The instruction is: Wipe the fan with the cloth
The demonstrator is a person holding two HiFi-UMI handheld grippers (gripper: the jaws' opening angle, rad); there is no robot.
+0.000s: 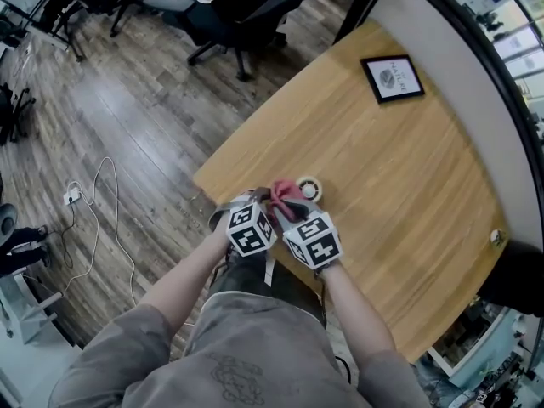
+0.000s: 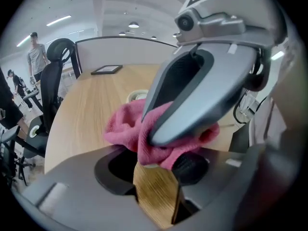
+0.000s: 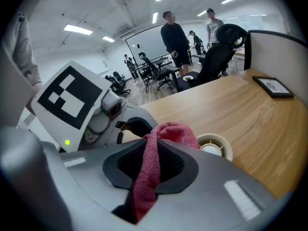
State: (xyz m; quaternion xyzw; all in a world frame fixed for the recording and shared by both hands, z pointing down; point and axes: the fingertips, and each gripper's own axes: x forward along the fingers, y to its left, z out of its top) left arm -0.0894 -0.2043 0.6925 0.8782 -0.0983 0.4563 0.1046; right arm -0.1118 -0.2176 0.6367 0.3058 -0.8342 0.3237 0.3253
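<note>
- Grey shirt + both forearms fill bottom of head view, arms reaching fwd to near edge of counter.
- Left tongs: jaws apart, moderate gap, bare counter wood seen thru it, nothing pinched. Cloth bunch sits right at the tips; contact w/ pads unclear.
- Right tongs: jaws closed tight on pink cloth. One strip runs down btwn them, rest bulges out past the tips.
- Both tongs side by side, marker cubes nearly touching, tips angled down twd counter. Right one crosses in front of left one's camera.
- Fan: small, round, white, flat on counter just beyond the cloth, grille up. Cloth overlaps its near-left edge in head view; can't tell if actually touching.
- Picture frame, black border, lies flat on far side of counter, well apart from fan.
- Bg: office chairs, white cable on wood floor, several people standing far off.
</note>
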